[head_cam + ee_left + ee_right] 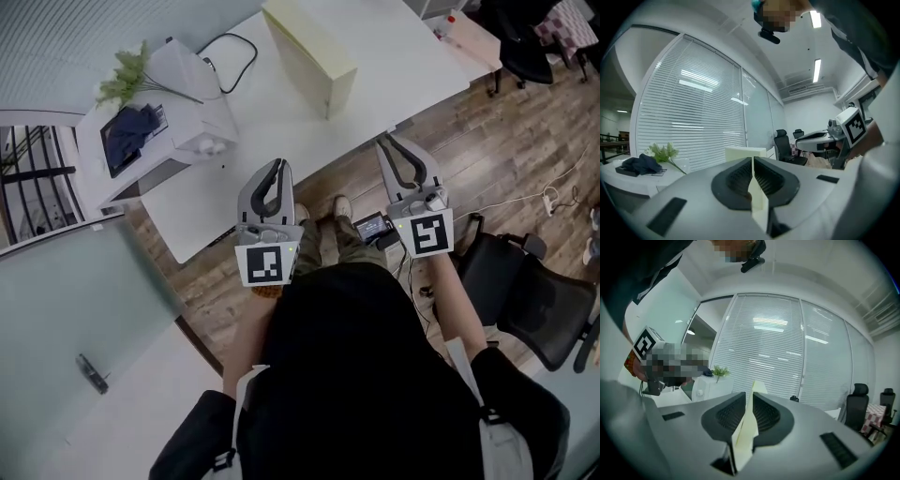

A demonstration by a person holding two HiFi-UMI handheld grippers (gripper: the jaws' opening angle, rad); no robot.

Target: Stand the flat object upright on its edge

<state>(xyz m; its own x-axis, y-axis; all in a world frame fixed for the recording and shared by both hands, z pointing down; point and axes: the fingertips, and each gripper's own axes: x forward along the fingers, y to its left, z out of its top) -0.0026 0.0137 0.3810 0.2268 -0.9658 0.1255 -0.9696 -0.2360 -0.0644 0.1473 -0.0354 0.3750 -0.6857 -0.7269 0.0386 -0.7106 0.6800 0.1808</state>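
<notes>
Head view: looks down on a white rectangular table [281, 122] over a brown wooden plank floor [506, 131]. Finds the pale yellow flat cardboard box [309, 47] standing on its edge toward the far side of that table, narrow face up, touched by nothing. Left of it, takes in a white boxy machine [187, 141] with a dark blue cloth [131, 131] on top, a green leafy sprig [127, 75] and a black looped cable [234, 47] behind. Places the left gripper [279, 165] and the right gripper [387, 141] close to the person's body at the table's near edge, both well apart from the box, each with fingertips brought together. Catches a black office chair [534, 291] at the right.

Left gripper view: shows the 2 dark ribbed jaws pressed together, with nothing pinched. Has the pale yellow box straight beyond the tips, upright on the tabletop, far off. Also includes the sprig and blue cloth at the left, window blinds behind, and the right gripper at the right.

Right gripper view: shows the 2 jaws meeting at their tips, empty. Beyond them, more blinds, the white machine with its sprig at the left, and another black chair at the right.
</notes>
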